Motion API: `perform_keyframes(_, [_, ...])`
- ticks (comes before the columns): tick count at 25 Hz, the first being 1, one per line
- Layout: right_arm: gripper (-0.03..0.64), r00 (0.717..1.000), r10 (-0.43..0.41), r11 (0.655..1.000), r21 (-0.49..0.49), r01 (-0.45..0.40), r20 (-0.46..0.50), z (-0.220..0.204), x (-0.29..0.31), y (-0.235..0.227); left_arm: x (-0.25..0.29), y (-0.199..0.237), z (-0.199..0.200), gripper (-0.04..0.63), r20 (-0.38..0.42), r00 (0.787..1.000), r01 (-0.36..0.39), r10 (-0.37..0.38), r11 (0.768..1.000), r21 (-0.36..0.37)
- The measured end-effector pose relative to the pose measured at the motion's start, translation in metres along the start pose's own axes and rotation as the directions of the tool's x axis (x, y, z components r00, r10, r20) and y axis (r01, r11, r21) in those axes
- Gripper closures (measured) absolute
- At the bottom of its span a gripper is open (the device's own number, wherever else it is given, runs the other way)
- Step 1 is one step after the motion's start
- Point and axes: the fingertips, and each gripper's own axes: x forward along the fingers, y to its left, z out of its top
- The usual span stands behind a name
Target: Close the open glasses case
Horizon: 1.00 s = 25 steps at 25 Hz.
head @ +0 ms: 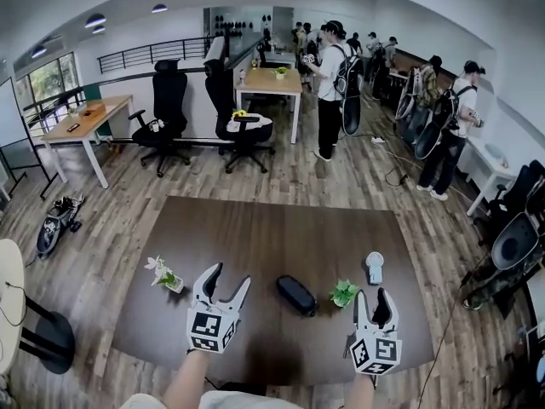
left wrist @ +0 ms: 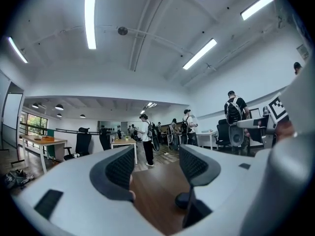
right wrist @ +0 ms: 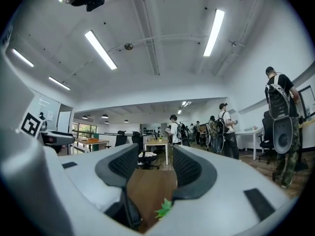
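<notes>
1. Though seam too small to check, looks shut already: dark oval glasses case (head: 296, 295), lid down, mid dark brown wooden tabletop (head: 255, 228), btwn grippers, touching neither.
2. White two-jaw left gripper (head: 228, 278): spread wide, nothing btwn.
3. White two-jaw right gripper (head: 371, 301): spread wide, empty (small green plant (head: 344, 293) just beside).
4. Prob nothing left except confirming latch.

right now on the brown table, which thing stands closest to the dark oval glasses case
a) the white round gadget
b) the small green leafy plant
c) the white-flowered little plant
b: in the head view the small green leafy plant stands just right of the dark oval glasses case, nearer to it than anything else on the table.
</notes>
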Motion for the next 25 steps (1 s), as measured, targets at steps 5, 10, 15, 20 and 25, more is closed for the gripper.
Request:
perform_keyframes(5, [0.394, 0.999, 0.044, 0.999, 0.012, -0.044, 0.008, -0.001, 0.045, 0.013, 0.017, 0.025, -0.004, 0.305, 0.001, 1.000, -0.030, 0.030, 1.000, 0.002])
perform_keyframes(10, [0.394, 0.997, 0.075, 0.997, 0.002, -0.075, -0.013, -0.011, 0.069, 0.022, 0.025, 0.039, -0.014, 0.305, -0.020, 0.998, -0.057, 0.057, 0.998, -0.007])
perform_keyframes(15, [0.395, 0.997, 0.076, 0.997, 0.007, -0.076, -0.035, -0.022, 0.079, 0.021, 0.031, 0.043, -0.022, 0.304, -0.038, 0.997, -0.064, 0.064, 0.998, -0.010])
perform_keyframes(20, [0.397, 0.994, 0.082, 0.997, 0.012, -0.082, -0.067, -0.037, 0.085, 0.021, 0.034, 0.042, -0.032, 0.305, -0.057, 0.997, -0.059, 0.058, 0.998, -0.017])
perform_keyframes(25, [0.399, 0.980, 0.145, 0.989, 0.002, -0.146, -0.139, -0.062, 0.102, 0.036, 0.039, 0.040, -0.046, 0.304, -0.084, 0.995, -0.050, 0.049, 0.999, -0.010])
